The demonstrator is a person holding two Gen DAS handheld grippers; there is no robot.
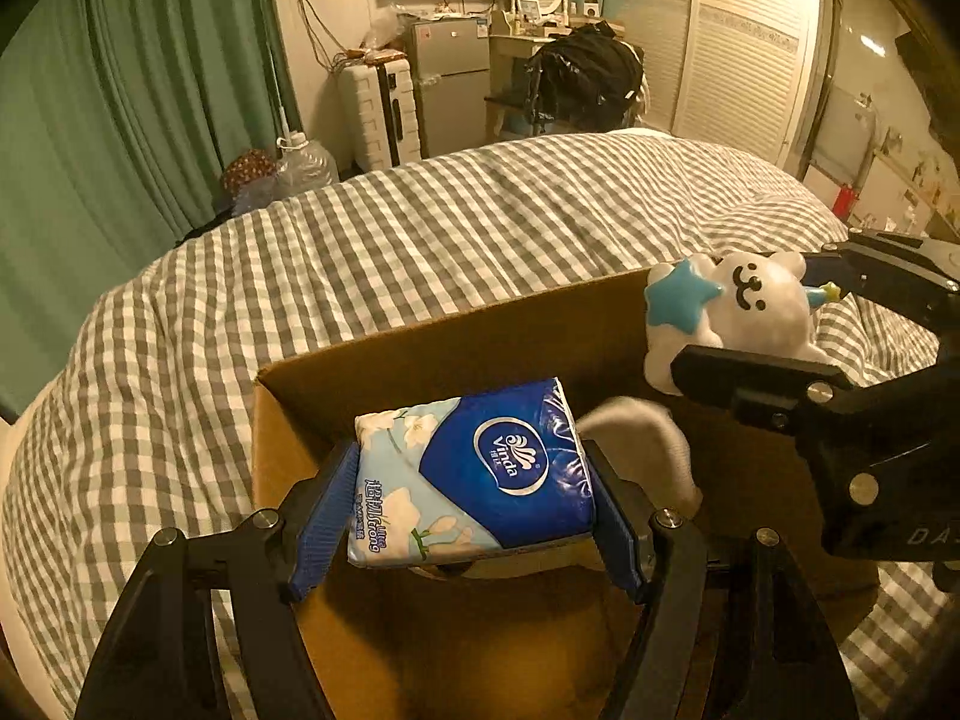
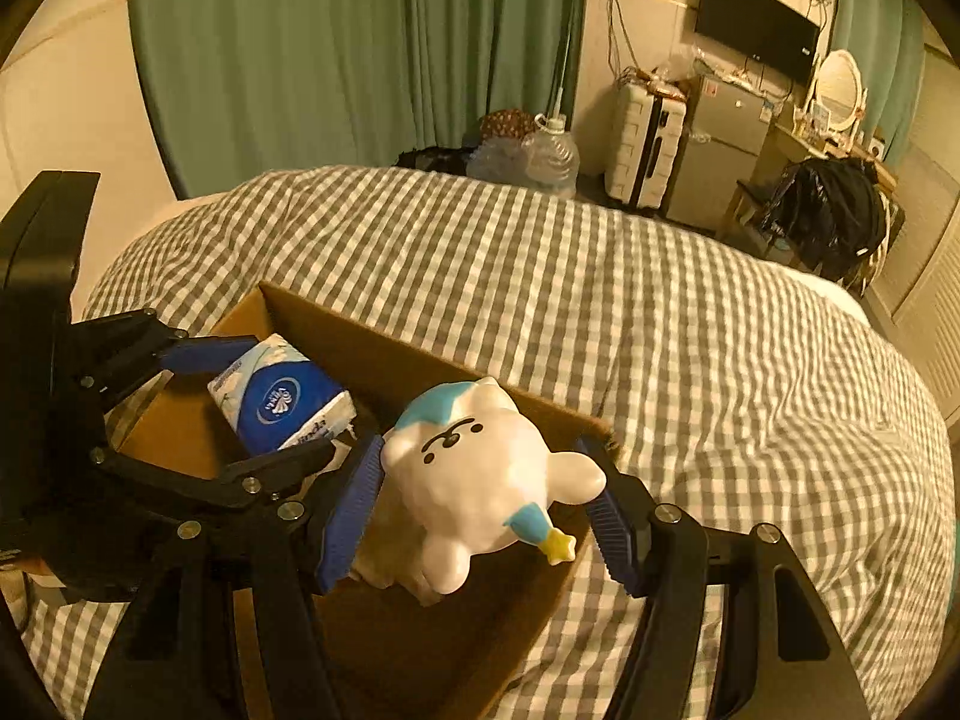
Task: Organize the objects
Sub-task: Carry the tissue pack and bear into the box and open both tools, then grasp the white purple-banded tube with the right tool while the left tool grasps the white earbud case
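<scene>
Both held items hang directly above the open cardboard box [image 1: 288, 420] on the checked bedspread [image 1: 420, 228] — release is the only move left, in my judgement.

Left gripper [image 1: 474, 498]: blue pads closed on the short ends of the tissue pack [image 1: 480, 468], so the pack's long axis runs across the jaws, label up. It sits over the box's near left portion, above the floor.

Right gripper [image 2: 489, 510]: pads pressed against both sides of the white plush toy [image 2: 480, 480], face up, near the box's right wall. A pale cloth item [image 1: 648, 444] lies in the box below — unidentifiable.

The grippers stand just beside each other; lowering the toy inward avoids the rim.
</scene>
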